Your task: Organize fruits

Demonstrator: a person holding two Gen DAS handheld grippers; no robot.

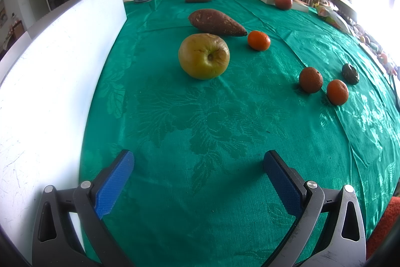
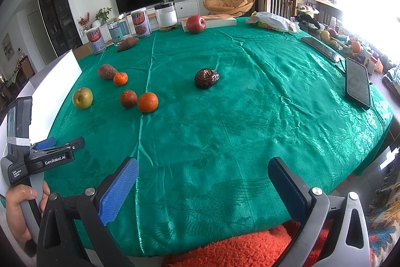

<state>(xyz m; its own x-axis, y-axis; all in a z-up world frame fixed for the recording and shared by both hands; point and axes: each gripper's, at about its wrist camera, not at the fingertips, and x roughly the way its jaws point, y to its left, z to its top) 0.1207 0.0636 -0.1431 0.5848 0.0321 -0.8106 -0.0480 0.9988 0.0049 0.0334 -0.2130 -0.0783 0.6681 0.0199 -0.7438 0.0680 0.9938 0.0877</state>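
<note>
Green cloth [image 1: 225, 142] lies bare between each wide-open hand-held gripper [image 1: 197, 167] [image 2: 203, 179] and the yellow apple [image 1: 203, 56].

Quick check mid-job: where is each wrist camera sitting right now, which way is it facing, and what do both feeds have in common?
Left wrist: low over the green tablecloth beside the white board, facing the yellow-green apple and sweet potato; shows the open left gripper.
Right wrist: at the near table edge, facing across to the red apple; shows the open right gripper, plus the left gripper and hand at far left.
Shared: apple, sweet potato, oranges, cans, jars.
</note>
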